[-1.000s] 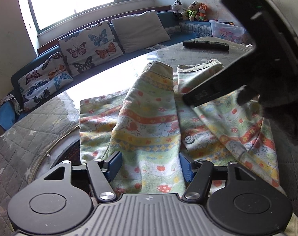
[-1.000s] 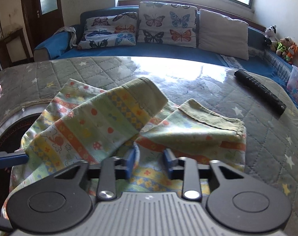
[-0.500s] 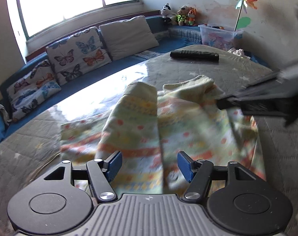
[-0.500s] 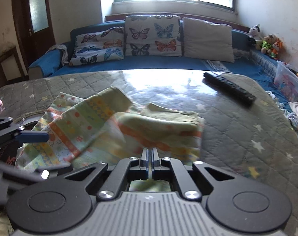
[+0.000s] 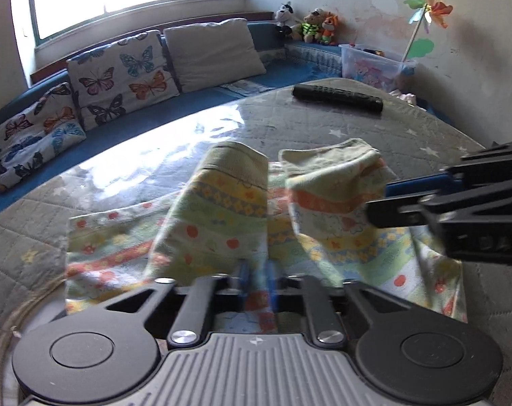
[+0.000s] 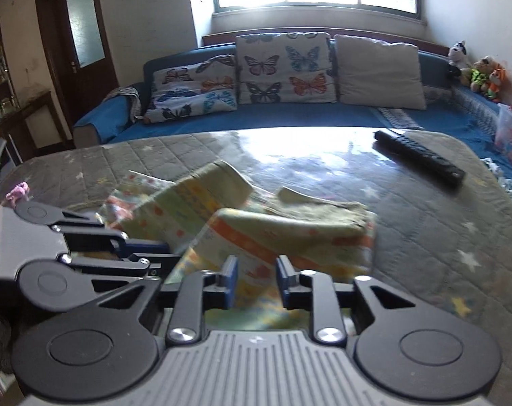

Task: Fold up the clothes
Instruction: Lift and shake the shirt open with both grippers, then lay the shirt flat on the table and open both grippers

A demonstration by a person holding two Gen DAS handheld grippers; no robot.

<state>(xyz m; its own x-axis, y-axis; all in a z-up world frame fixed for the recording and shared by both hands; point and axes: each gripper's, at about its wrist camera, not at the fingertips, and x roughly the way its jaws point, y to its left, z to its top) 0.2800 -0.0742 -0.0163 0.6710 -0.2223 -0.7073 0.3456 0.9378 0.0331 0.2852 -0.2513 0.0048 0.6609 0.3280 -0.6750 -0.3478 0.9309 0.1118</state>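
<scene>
Left hand-held gripper has its blue pads drawn almost together, pinching the near edge of the patterned garment. Right hand-held gripper is opening, its pads apart over the same cloth without pressing it. That garment, striped in yellow, green and orange, lies rumpled on the quilted grey counter, two cuffed ends pointing toward the sofa. Farther back on the counter, well apart from the cloth, rests a black remote.

The left tool is motion-blurred; its body hides the patterned garment's near edge.
</scene>
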